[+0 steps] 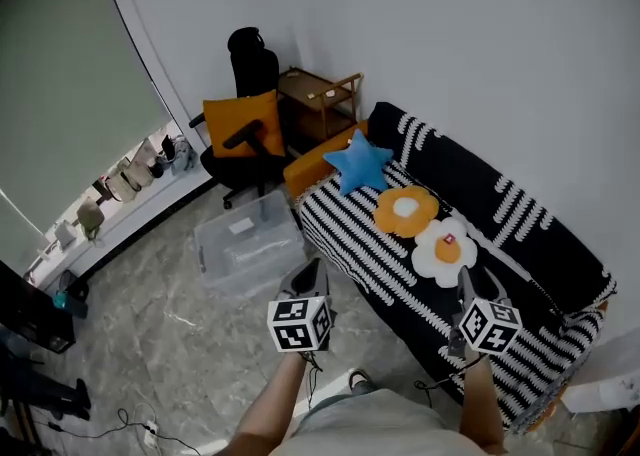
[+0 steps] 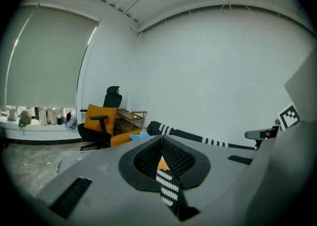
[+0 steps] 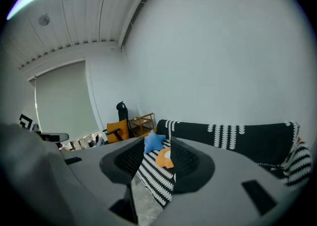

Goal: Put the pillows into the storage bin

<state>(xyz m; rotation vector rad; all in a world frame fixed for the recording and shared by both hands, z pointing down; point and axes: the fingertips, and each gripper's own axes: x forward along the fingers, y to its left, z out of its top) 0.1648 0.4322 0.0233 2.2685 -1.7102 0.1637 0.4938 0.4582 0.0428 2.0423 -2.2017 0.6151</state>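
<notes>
Three pillows lie on the striped sofa: a blue star pillow, an orange flower pillow and a white flower pillow. The clear storage bin stands on the floor in front of the sofa's left end. My left gripper hangs just right of the bin, jaws shut and empty. Held in front of the sofa below the white flower pillow, my right gripper is open and empty. In the right gripper view, the right gripper frames the star pillow and the orange flower pillow far ahead.
A black office chair carrying an orange square pillow stands beyond the bin. Beside the chair is a wooden side table, and an orange cushion sits at the sofa's end. Bags line the window ledge.
</notes>
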